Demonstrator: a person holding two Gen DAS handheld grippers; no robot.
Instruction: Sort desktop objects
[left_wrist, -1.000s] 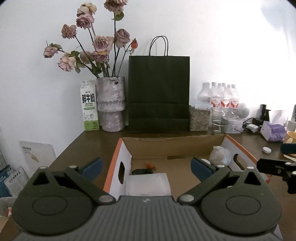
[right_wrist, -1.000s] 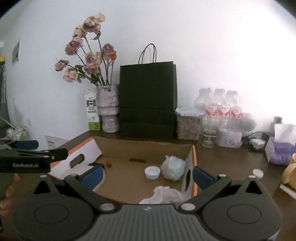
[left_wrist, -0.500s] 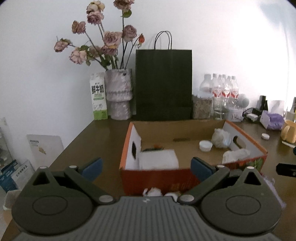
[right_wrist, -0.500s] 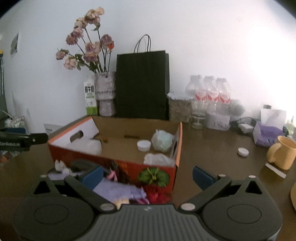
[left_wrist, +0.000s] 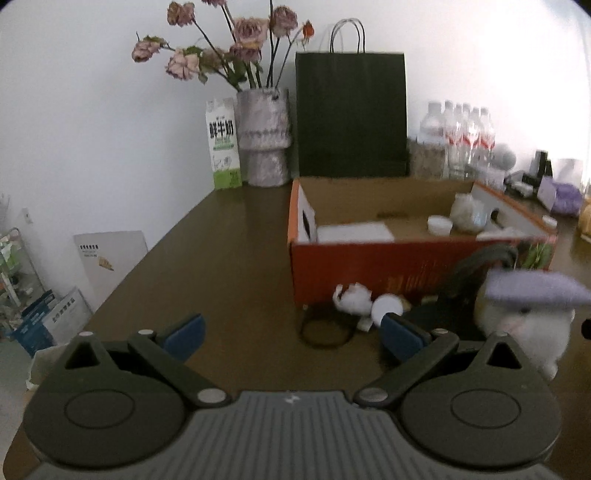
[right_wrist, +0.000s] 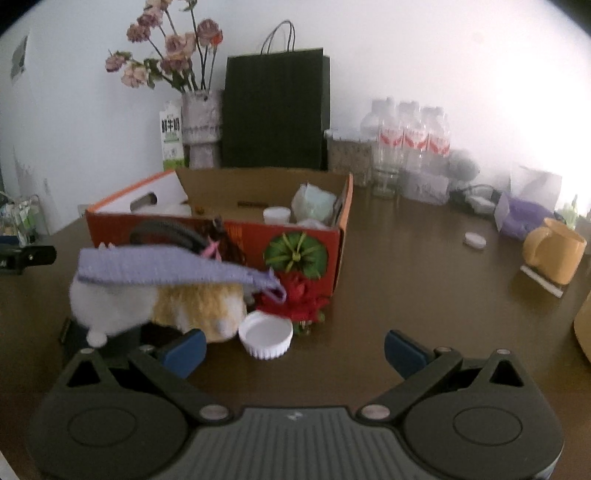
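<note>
Gaping wide, left gripper (left_wrist: 291, 332) jaws empty, right gripper (right_wrist: 293, 349) jaws apart, nothing held, white cap (right_wrist: 266, 338) between.

The milk carton (left_wrist: 222, 146) beside the vase carries the large dark characters 鲜牛奶 on its white front above a green band, while the red bottle labels and the leaning card's print are too small to read.

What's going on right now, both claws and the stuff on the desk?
Left gripper open, empty. Right gripper open, empty. Plush toy, white cap outside cardboard box. Nothing blocking.
</note>
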